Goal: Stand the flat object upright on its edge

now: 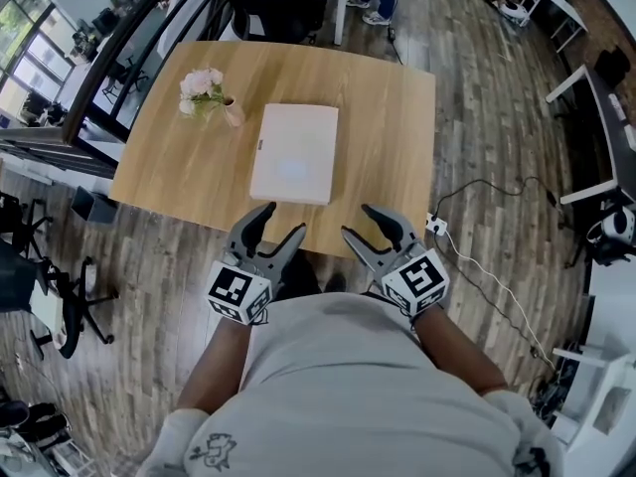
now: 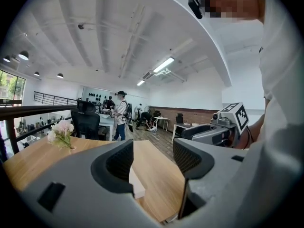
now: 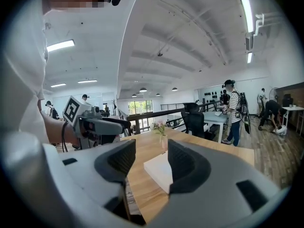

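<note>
The left gripper (image 1: pixel 283 219) and right gripper (image 1: pixel 358 221) hung released, empty; the flat box (image 1: pixel 294 153) lay at twelve o'clock. This was seemingly the approach step. Next, they needed to bracket its edges.

You work in bright, even daylight: windows (image 1: pixel 30 56) at 10 o'clock, ceiling strips (image 3: pixel 246 12) at 1 o'clock. Shadows are soft. Fisheye bends every edge; your near jaws blur slightly.
</note>
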Available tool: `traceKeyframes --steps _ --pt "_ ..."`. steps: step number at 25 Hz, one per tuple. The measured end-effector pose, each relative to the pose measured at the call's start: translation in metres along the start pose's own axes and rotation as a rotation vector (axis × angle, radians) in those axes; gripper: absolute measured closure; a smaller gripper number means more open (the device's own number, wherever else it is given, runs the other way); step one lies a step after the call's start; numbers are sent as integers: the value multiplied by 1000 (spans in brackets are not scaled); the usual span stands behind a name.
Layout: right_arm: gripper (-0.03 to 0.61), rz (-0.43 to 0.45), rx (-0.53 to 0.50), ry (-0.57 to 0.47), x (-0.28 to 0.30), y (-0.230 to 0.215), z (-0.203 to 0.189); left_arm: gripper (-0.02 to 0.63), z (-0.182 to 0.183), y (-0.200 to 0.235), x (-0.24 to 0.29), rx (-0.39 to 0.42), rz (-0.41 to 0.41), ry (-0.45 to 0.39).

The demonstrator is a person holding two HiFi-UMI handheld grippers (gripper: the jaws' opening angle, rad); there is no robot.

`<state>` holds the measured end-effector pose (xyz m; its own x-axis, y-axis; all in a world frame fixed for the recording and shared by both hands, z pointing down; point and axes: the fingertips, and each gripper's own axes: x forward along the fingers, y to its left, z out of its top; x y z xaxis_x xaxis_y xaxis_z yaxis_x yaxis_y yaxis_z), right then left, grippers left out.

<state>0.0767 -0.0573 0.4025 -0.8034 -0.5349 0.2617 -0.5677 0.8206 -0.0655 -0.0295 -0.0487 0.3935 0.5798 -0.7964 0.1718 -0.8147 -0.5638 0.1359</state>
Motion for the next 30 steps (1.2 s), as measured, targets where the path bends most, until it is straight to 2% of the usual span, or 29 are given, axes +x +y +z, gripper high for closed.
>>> traceKeyframes --steps 6,14,23,30 --pt "359 -14 29 23 18 -18 -2 362 2 21 20 7 -27 25" --pt "357 -19 64 69 68 -47 -8 362 -13 76 41 -34 -18 88" --pt "357 -60 178 127 120 -92 -28 362 -34 146 66 -81 -3 172" --pt "357 -112 280 196 161 -126 -61 350 -60 185 92 -122 -27 262"
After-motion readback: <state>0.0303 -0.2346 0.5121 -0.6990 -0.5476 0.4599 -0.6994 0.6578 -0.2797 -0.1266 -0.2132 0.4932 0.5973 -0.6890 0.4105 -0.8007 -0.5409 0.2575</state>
